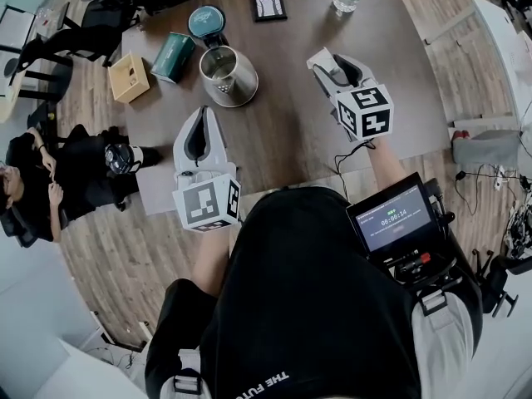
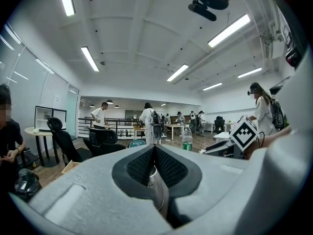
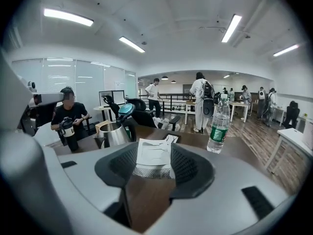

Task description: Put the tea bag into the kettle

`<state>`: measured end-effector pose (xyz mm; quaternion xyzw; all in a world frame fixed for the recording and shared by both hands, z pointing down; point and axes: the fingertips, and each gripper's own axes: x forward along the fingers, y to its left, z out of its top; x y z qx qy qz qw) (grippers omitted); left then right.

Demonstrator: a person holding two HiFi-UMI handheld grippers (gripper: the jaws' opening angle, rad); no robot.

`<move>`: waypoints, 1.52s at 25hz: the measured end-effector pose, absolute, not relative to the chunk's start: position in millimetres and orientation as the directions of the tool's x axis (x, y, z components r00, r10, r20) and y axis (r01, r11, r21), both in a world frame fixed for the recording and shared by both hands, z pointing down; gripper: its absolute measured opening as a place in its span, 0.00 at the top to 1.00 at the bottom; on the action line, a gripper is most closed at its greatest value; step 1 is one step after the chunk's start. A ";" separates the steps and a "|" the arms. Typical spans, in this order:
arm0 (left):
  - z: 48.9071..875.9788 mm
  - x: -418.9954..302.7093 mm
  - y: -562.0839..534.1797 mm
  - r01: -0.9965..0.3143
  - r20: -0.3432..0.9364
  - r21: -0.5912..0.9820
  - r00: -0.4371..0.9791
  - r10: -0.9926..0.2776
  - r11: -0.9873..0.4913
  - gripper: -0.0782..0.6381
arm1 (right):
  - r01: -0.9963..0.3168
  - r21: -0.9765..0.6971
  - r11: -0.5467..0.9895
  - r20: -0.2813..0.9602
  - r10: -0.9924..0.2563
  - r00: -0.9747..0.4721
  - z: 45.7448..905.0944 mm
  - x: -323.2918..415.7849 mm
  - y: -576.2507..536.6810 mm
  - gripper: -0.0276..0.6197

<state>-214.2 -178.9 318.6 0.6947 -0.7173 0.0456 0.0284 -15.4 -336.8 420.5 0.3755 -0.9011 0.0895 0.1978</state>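
Above the brown worktop (image 1: 283,131), my right tool (image 1: 326,63) gripped the white paper tea bag (image 3: 154,153), held clear for carrying to the open steel kettle (image 1: 227,75) well to its left. My left tool (image 1: 201,115) was closed and idle.

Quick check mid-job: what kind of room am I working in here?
Probably an open-plan office or lab: office chairs, rows of desks with people standing at them, strip ceiling lights, and a brown meeting table.
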 end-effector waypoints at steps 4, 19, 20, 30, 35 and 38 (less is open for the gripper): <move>323.4 -220.4 -180.0 -0.999 0.114 -0.028 -0.045 -0.993 0.042 0.89 | -0.702 -0.007 0.712 0.411 -0.638 -0.651 416.1 -23.1 -341.6 0.63; 328.1 -230.6 -180.8 -0.997 0.110 -0.032 -0.066 -0.992 0.063 0.89 | -0.681 -0.009 0.732 0.405 -0.620 -0.672 420.7 -38.8 -341.7 0.66; 327.8 -230.8 -180.0 -0.997 0.110 -0.032 -0.069 -0.992 0.065 0.89 | -0.679 -0.007 0.734 0.404 -0.619 -0.674 420.1 -39.5 -341.6 0.66; 316.0 -241.2 -163.9 -0.992 0.100 -0.040 -0.127 -0.987 0.123 0.89 | -0.620 0.010 0.785 0.359 -0.581 -0.730 392.1 -67.6 -336.3 0.67; 303.0 -250.3 -145.5 -0.983 0.092 -0.041 -0.182 -0.979 0.179 0.89 | -0.561 0.021 0.828 0.320 -0.537 -0.781 363.2 -95.4 -327.6 0.67; 300.4 -259.4 -135.2 -0.975 0.090 -0.045 -0.219 -0.972 0.216 0.89 | -0.527 0.027 0.849 0.312 -0.508 -0.803 357.4 -114.5 -324.5 0.67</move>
